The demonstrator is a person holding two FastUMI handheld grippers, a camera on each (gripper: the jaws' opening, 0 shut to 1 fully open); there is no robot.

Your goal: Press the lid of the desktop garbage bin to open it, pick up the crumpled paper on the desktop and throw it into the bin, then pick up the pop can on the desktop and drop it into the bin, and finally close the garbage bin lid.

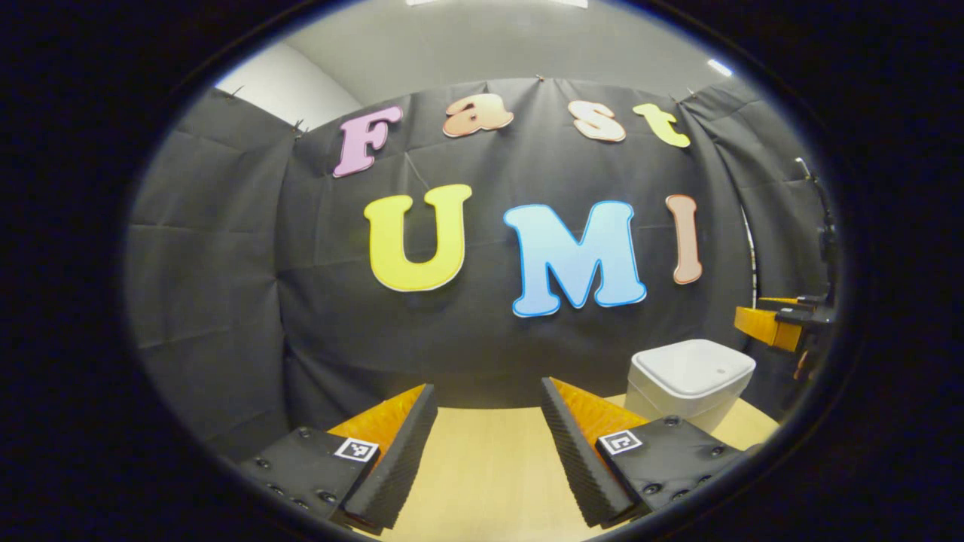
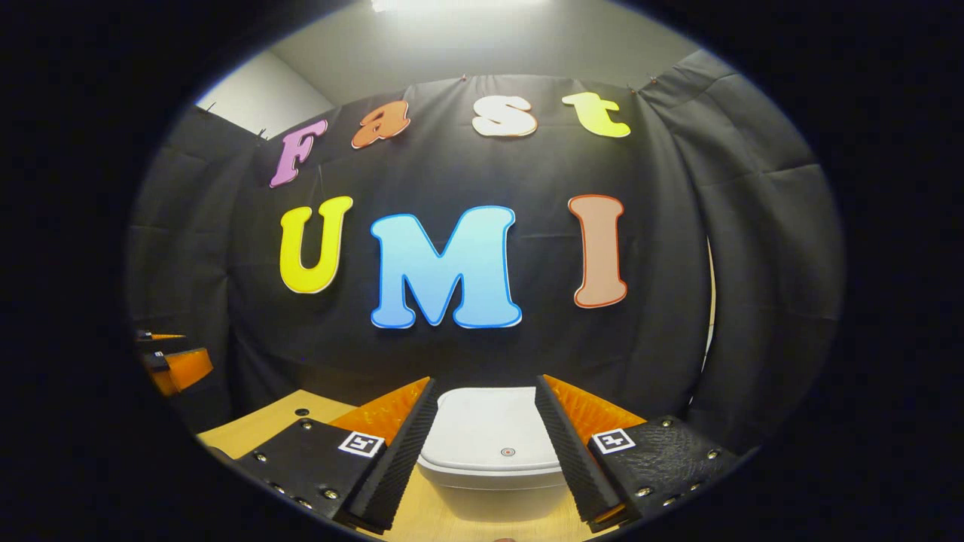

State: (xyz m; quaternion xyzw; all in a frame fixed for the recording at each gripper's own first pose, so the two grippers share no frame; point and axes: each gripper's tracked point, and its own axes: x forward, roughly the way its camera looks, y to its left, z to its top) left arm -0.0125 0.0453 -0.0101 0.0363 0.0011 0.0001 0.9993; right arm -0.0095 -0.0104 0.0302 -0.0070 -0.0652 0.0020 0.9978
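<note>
The white desktop bin (image 2: 489, 444) stands with its lid down, straight ahead of my right gripper (image 2: 484, 384) and low between its fingers. That gripper is open and holds nothing; I cannot tell whether it touches the lid. In the left gripper view the bin (image 1: 689, 380) sits at the right on the wooden table (image 1: 482, 467). My left gripper (image 1: 488, 391) is open over bare table, apart from the bin. The right gripper (image 1: 783, 324) shows at the far right, above and beyond the bin.
The black cloth wall closes off the booth just behind the table's far edge. A small dark hole (image 2: 301, 412) marks the tabletop left of the bin. The left gripper (image 2: 169, 361) hovers at the far left of the right gripper view.
</note>
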